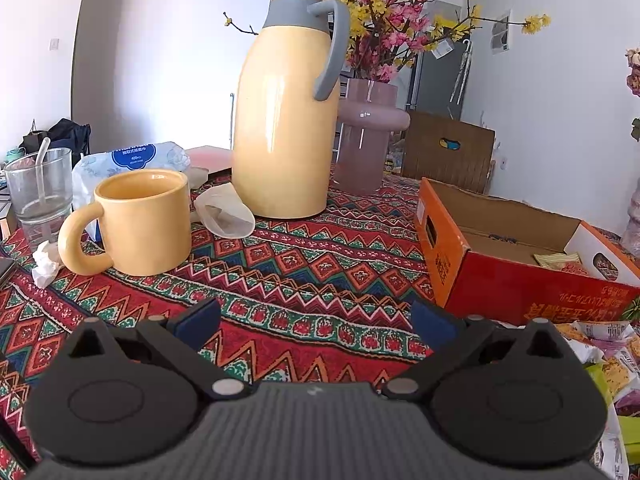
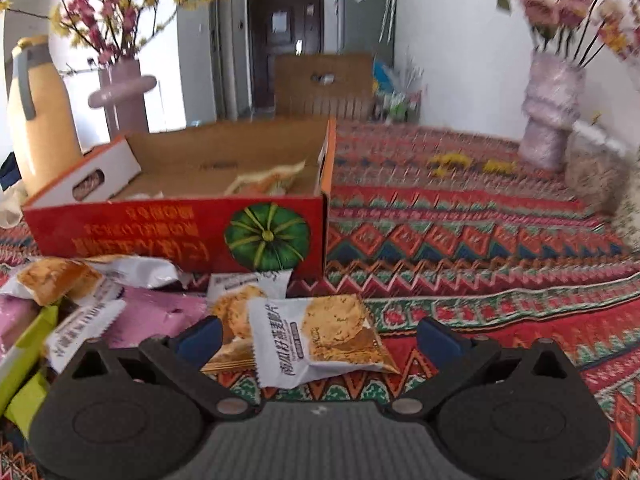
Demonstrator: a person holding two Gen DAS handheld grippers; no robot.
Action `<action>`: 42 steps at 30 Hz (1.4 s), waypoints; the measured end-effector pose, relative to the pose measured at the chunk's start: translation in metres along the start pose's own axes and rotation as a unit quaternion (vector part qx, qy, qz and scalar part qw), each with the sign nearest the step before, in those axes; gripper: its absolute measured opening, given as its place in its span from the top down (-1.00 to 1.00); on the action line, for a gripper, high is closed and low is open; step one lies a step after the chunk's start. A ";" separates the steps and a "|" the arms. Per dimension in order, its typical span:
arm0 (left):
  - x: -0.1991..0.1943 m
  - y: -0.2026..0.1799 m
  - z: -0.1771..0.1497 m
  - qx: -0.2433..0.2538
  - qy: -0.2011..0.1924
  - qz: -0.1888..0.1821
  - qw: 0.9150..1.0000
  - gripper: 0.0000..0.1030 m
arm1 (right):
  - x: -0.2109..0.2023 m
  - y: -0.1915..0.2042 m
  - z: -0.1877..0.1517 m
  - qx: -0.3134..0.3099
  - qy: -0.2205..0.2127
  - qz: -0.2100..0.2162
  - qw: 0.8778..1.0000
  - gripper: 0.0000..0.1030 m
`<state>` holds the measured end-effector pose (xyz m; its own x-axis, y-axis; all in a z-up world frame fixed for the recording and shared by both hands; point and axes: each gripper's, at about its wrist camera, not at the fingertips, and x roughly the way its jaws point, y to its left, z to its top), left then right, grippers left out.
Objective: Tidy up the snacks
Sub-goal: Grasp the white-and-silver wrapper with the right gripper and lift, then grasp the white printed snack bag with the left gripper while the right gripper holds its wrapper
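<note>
An open red-orange cardboard box (image 2: 176, 232) stands on the patterned tablecloth, with a snack packet (image 2: 266, 182) lying inside. The same box (image 1: 520, 292) fills the right of the left wrist view, a packet (image 1: 560, 261) in it. Loose snack packets are piled in front of the box at the left (image 2: 72, 280). A white cracker packet (image 2: 320, 332) lies just ahead of my right gripper (image 2: 318, 334), which is open above it, fingers apart on either side. My left gripper (image 1: 316, 320) is open over bare cloth, holding nothing. More packets (image 1: 612, 364) show at its right.
A yellow thermos jug (image 1: 284, 120), a yellow mug (image 1: 140, 224), a glass with a straw (image 1: 38, 192), a wipes pack (image 1: 132, 160) and a pink vase (image 1: 364, 140) stand behind the left gripper. Another vase of flowers (image 2: 552, 108) stands at the far right.
</note>
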<state>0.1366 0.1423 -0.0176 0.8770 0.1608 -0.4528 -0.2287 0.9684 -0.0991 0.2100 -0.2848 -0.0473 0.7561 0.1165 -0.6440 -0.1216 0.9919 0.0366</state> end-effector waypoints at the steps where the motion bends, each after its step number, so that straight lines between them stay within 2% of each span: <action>1: 0.000 0.000 0.000 0.000 0.000 0.000 1.000 -1.00 | 0.005 -0.003 0.000 0.005 0.008 0.005 1.000 -0.96; 3: 0.000 0.000 0.000 0.000 0.000 0.000 1.000 -1.00 | 0.012 -0.012 -0.001 0.028 0.017 0.024 0.999 -0.86; 5: 0.000 0.000 0.000 0.001 0.001 0.000 1.000 -1.00 | 0.009 -0.016 -0.002 0.040 0.006 0.036 0.999 -0.62; 6: 0.000 0.000 0.000 0.001 0.001 0.000 1.000 -1.00 | 0.007 -0.019 -0.003 0.045 0.004 0.046 0.998 -0.40; 7: 0.000 0.000 0.000 0.000 0.001 0.000 1.000 -1.00 | 0.005 -0.021 -0.004 0.051 0.000 0.053 0.997 -0.32; 11: 0.001 -0.001 0.000 0.000 0.002 0.000 1.000 -1.00 | 0.001 -0.027 -0.008 0.066 -0.009 0.059 0.996 -0.16; 12: 0.001 0.000 0.000 0.000 0.003 0.000 1.000 -1.00 | 0.000 -0.028 -0.008 0.068 -0.012 0.060 0.996 -0.06; 13: 0.002 0.000 -0.001 0.000 0.004 0.000 1.000 -1.00 | -0.001 -0.029 -0.008 0.072 -0.016 0.063 0.995 0.33; 15: 0.002 -0.001 -0.001 0.000 0.006 -0.001 1.000 -1.00 | -0.005 -0.031 -0.009 0.081 -0.024 0.073 0.994 0.60; 16: 0.002 -0.001 -0.001 0.001 0.007 -0.002 1.000 -1.00 | -0.007 -0.031 -0.010 0.081 -0.030 0.072 0.994 0.68; 21: 0.003 -0.003 0.004 0.007 0.025 -0.013 1.000 -1.00 | -0.024 -0.028 -0.016 0.087 -0.063 0.065 0.992 0.71; 22: -0.001 -0.004 0.005 0.012 0.027 -0.015 0.999 -1.00 | -0.028 -0.027 -0.017 0.086 -0.070 0.063 0.992 0.77; 31: -0.039 -0.027 0.006 0.050 0.039 -0.060 0.996 -1.00 | -0.067 -0.001 -0.027 0.059 -0.130 0.043 0.989 0.78; 42: -0.078 -0.072 -0.013 0.083 0.056 -0.096 0.990 -1.00 | -0.096 0.019 -0.048 0.057 -0.144 0.065 0.986 0.78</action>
<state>0.0795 0.0573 0.0136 0.8431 -0.0419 -0.5361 0.0176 0.9986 -0.0505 0.1040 -0.2794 -0.0212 0.8922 0.2370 -0.3844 -0.1693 0.9647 0.2018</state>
